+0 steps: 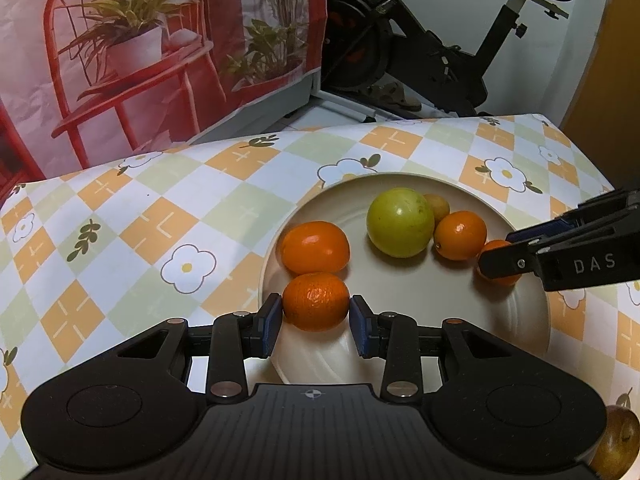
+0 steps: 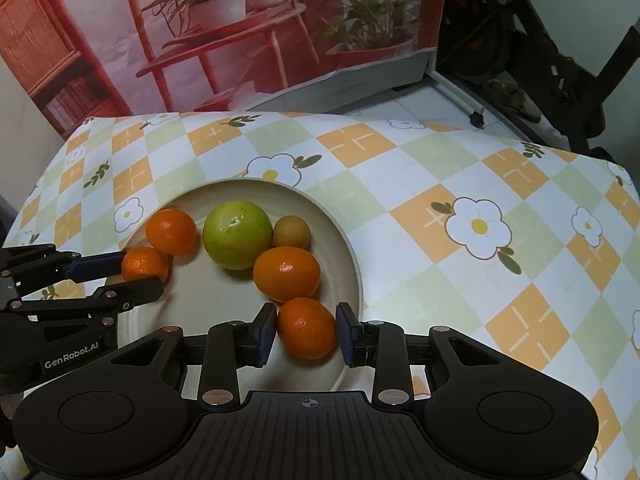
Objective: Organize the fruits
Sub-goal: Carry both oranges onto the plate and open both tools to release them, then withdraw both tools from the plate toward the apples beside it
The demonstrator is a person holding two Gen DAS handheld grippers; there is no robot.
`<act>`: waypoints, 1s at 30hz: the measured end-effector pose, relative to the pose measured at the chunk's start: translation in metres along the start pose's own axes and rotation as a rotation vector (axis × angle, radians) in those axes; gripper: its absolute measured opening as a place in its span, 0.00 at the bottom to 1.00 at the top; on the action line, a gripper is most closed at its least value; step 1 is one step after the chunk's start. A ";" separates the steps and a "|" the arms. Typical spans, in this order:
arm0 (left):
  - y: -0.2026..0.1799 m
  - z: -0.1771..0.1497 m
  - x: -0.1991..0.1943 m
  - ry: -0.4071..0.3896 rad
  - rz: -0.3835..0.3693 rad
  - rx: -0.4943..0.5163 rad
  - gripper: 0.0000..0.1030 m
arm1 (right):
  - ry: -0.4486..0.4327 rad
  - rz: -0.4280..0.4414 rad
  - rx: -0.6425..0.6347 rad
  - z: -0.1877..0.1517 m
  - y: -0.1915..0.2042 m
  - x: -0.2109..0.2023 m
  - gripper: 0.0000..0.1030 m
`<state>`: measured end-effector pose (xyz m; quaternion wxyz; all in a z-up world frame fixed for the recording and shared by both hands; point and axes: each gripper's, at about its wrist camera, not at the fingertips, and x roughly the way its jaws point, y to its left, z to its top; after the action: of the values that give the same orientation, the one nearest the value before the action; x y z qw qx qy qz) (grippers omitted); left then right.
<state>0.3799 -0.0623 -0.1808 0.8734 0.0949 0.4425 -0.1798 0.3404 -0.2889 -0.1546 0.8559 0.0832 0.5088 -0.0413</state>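
A cream plate (image 1: pixel 520 320) (image 2: pixel 192 320) on the checked tablecloth holds a green apple (image 1: pixel 400 222) (image 2: pixel 237 234), a small yellow-brown fruit (image 1: pixel 439 205) (image 2: pixel 291 232) and several oranges. My left gripper (image 1: pixel 316 314) (image 2: pixel 140 270) has its blue pads against an orange (image 1: pixel 316 300) (image 2: pixel 144 264) at the plate's left side. My right gripper (image 2: pixel 306 328) (image 1: pixel 496 258) has its pads against another orange (image 2: pixel 306 328) (image 1: pixel 498 248) at the plate's right side. Two more oranges (image 1: pixel 315 247) (image 2: pixel 287 273) lie loose on the plate.
A brownish fruit (image 1: pixel 614 444) lies on the tablecloth (image 1: pixel 120 220) off the plate, at the left wrist view's bottom right. A red printed backdrop (image 2: pixel 240 32) stands behind the table. An exercise bike (image 1: pixel 440 40) stands beyond the far edge.
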 end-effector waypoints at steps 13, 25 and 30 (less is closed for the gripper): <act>0.002 0.003 -0.006 -0.014 -0.009 -0.029 0.44 | -0.018 0.015 0.022 -0.003 0.000 -0.004 0.30; 0.003 -0.009 -0.064 -0.079 -0.027 -0.034 0.45 | -0.099 0.086 0.010 -0.022 0.002 -0.058 0.31; 0.005 -0.022 -0.095 -0.110 -0.035 -0.027 0.45 | -0.130 0.115 0.019 -0.040 -0.002 -0.082 0.32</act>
<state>0.3143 -0.0286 -0.1168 0.8943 0.0655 0.3979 -0.1939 0.2663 -0.2842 -0.1016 0.8873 0.1175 0.4460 -0.0025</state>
